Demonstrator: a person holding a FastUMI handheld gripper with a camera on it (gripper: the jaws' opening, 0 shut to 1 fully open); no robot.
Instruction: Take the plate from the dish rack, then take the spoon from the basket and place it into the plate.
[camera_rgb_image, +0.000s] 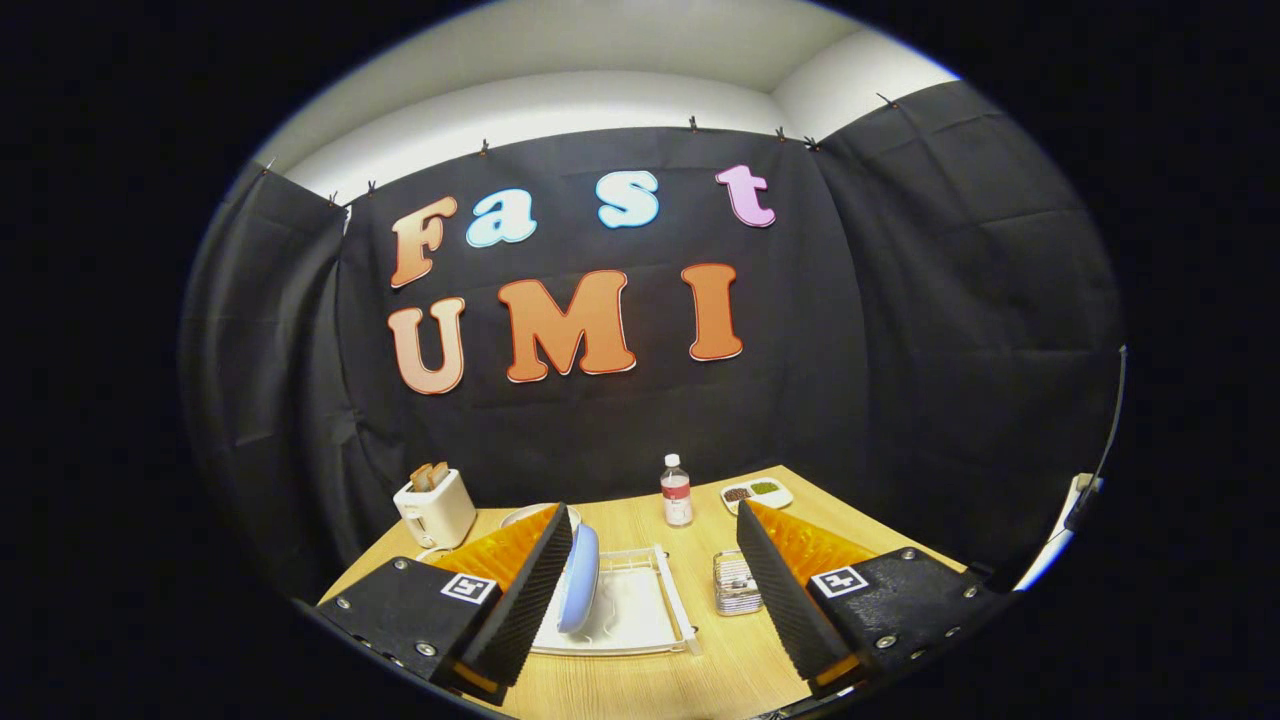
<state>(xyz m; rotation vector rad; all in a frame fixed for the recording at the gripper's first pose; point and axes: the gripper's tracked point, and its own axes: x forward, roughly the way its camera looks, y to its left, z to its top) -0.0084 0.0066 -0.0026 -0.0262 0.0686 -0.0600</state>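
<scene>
A light blue plate (581, 578) stands on edge in the white dish rack (640, 612) on the wooden table, just beside my left finger. A small wire basket (736, 583) sits right of the rack, close to my right finger; whatever lies inside it is too small to make out. My gripper (655, 575) is open and holds nothing. Its ribbed black fingers (530, 600) stand wide apart above the near part of the table, with the rack between and ahead of them.
A white toaster (436, 507) with bread slices stands at the back left. A small bottle (677, 491) stands at the back middle, and a white dish (757, 493) with dark and green contents lies at the back right. A pale bowl rim (522, 516) peeks behind the left finger.
</scene>
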